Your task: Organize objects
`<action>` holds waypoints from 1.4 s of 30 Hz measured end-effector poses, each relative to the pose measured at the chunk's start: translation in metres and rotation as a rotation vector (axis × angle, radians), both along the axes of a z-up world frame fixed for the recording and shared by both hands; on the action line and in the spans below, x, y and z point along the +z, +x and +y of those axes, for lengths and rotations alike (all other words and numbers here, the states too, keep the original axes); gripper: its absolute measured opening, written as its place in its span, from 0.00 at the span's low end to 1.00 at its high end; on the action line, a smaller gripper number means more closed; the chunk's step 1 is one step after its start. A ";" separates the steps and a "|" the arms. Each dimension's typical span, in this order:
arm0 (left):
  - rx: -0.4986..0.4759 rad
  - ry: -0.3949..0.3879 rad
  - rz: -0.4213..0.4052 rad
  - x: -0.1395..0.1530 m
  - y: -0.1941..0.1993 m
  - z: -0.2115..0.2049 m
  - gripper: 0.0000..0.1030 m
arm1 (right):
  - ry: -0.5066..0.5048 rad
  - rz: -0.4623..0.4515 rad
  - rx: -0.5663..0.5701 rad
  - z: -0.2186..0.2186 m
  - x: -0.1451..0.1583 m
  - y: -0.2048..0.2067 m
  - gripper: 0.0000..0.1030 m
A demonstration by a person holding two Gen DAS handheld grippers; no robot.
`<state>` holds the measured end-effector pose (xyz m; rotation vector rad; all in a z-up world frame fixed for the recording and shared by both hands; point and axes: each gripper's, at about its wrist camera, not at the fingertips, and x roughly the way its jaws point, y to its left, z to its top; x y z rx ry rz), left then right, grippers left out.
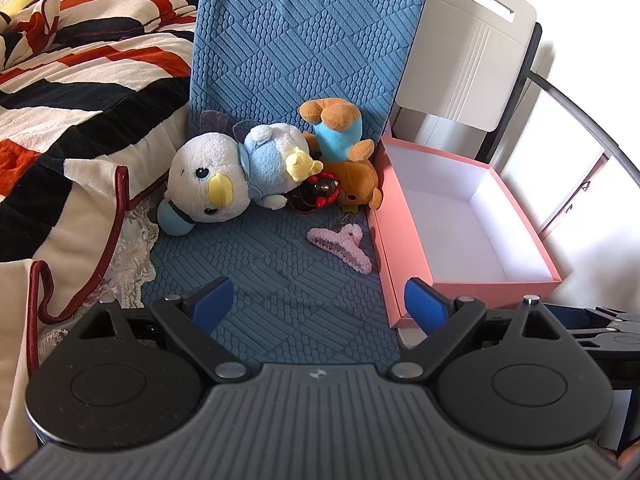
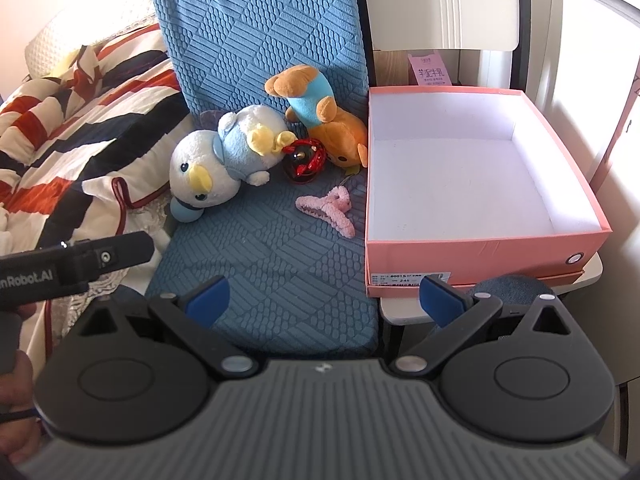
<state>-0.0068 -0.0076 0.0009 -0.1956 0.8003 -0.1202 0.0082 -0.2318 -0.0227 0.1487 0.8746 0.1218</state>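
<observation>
Both grippers, left (image 1: 318, 304) and right (image 2: 322, 300), hover spread and empty. Toys (image 2: 224, 152) and clip (image 2: 326, 208) lie on the blue mat beside the empty box (image 2: 472, 256), likely their destination.

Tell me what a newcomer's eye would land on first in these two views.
First the pale blue and white penguin plush, lying on its side on the blue textured mat, with an orange bear plush upended right behind it. Next the open pink box, white inside and holding nothing, just right of the mat, and the fuzzy pink hair claw lying between the toys and the box.
</observation>
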 end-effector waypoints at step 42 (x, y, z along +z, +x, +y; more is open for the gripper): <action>-0.186 0.445 0.049 -0.030 0.137 0.005 0.92 | -0.065 -0.273 0.251 0.069 -0.083 0.068 0.68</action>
